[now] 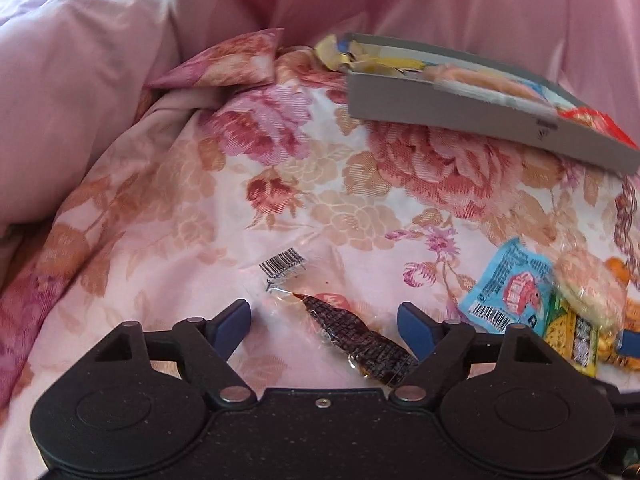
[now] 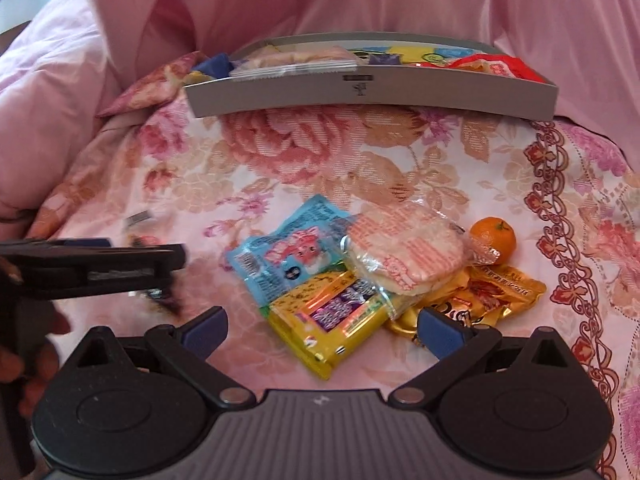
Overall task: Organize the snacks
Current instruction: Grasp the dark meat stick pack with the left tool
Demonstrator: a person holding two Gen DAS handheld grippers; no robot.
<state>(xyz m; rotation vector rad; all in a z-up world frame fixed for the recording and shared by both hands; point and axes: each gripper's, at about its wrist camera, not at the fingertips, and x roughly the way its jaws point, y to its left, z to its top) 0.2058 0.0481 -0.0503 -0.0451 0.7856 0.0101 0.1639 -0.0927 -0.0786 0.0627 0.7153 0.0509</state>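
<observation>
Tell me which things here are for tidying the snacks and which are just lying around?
For the job: gray box, dried meat strip, blue packet, yellow packet, rice cracker, golden packets, mandarin, left gripper, right gripper.

Just lying about: floral quilt, pink bedding.

Two low, close wrist views toward the shared grey tray (image 1: pixel 448 110).

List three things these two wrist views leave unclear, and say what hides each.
- Gray box contents: right wrist view, near wall hides lower snacks.
- Dark jerky packet: right wrist view, left claw covers it, blurred.
- Gold packet: left wrist view, cut off at the right edge.
</observation>
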